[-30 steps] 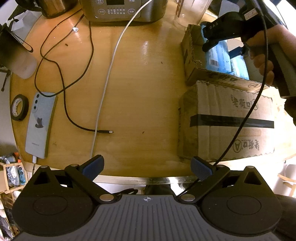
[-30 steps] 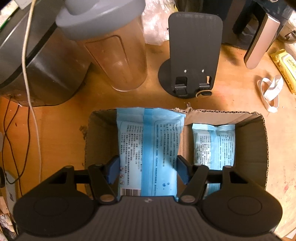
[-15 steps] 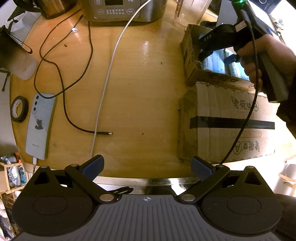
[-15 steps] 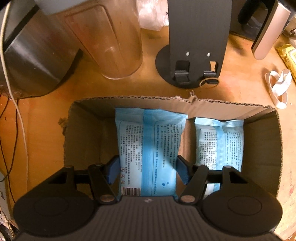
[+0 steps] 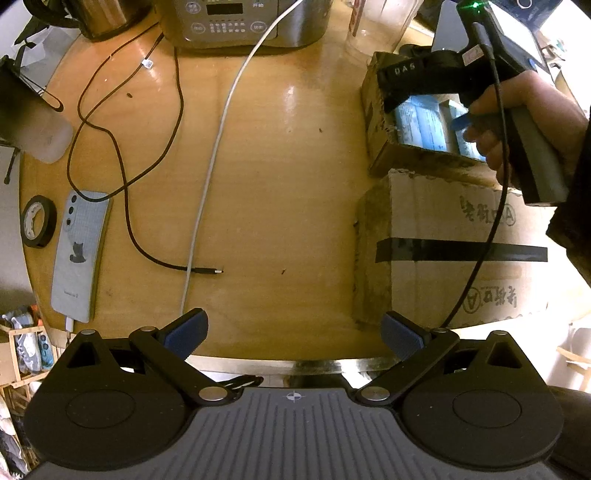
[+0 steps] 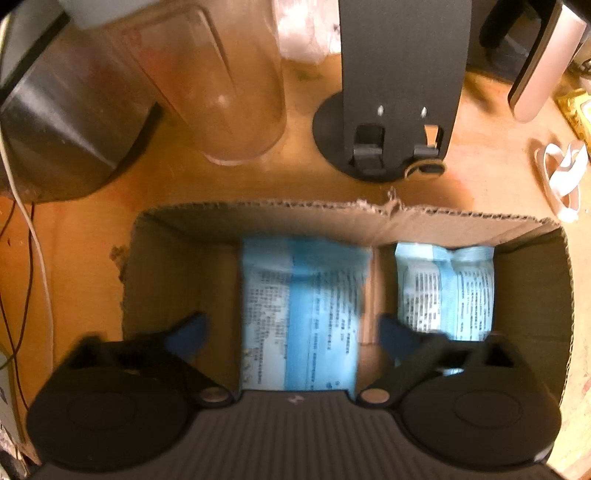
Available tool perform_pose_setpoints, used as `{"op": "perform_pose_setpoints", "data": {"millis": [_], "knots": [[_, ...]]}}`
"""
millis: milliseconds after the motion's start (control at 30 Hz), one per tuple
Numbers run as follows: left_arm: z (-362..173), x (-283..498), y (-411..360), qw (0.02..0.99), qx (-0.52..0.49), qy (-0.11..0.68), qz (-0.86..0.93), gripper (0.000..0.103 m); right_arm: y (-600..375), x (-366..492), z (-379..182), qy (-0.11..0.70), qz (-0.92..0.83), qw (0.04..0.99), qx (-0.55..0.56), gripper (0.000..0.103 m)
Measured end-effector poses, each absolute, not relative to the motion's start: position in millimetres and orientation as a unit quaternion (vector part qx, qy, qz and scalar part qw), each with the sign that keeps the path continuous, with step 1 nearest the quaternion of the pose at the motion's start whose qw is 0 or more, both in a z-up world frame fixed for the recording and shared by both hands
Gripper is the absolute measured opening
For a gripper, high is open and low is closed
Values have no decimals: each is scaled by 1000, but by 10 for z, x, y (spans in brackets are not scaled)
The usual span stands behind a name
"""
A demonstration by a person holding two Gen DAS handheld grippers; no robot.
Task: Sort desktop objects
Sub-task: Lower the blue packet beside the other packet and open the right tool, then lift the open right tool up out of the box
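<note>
An open cardboard box (image 6: pixel 280 214) holds two blue wipe packets: a large one (image 6: pixel 299 314) and a smaller one (image 6: pixel 447 291) to its right. My right gripper (image 6: pixel 291 330) is open over the box, its fingers spread clear of the large packet lying between them. In the left wrist view the right gripper (image 5: pixel 424 85) hangs over the same box (image 5: pixel 380 144) at the table's far right. My left gripper (image 5: pixel 293 326) is open and empty at the table's near edge. A phone (image 5: pixel 79 254) and a black tape roll (image 5: pixel 37 221) lie at the left.
A taped closed carton (image 5: pixel 443 251) stands at the near right. A black cable (image 5: pixel 125 177) and a white cable (image 5: pixel 218 129) cross the table. A cooker (image 5: pixel 243 20) stands at the back. A clear jar (image 6: pixel 221 92) and a black stand (image 6: pixel 399 92) stand beyond the box.
My right gripper lowered the large blue packet into the box and opened, letting it go. The left gripper has not moved.
</note>
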State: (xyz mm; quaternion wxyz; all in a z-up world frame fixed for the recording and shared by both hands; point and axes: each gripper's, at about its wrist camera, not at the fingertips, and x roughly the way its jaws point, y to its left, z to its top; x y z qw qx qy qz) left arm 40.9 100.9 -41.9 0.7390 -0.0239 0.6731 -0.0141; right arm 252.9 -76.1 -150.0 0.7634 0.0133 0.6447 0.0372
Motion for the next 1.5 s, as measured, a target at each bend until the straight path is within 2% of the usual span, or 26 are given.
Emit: {"op": "perform_pose_setpoints", "data": {"millis": [533,1500], "knots": [[-401,376,973,741,-22,671,-16,103,-726,2562,-1444,643,43,765,7,103],[-388,372,787,745,-18,667,-24,103,-889,2290,-834,639,48,767,23,103]]}}
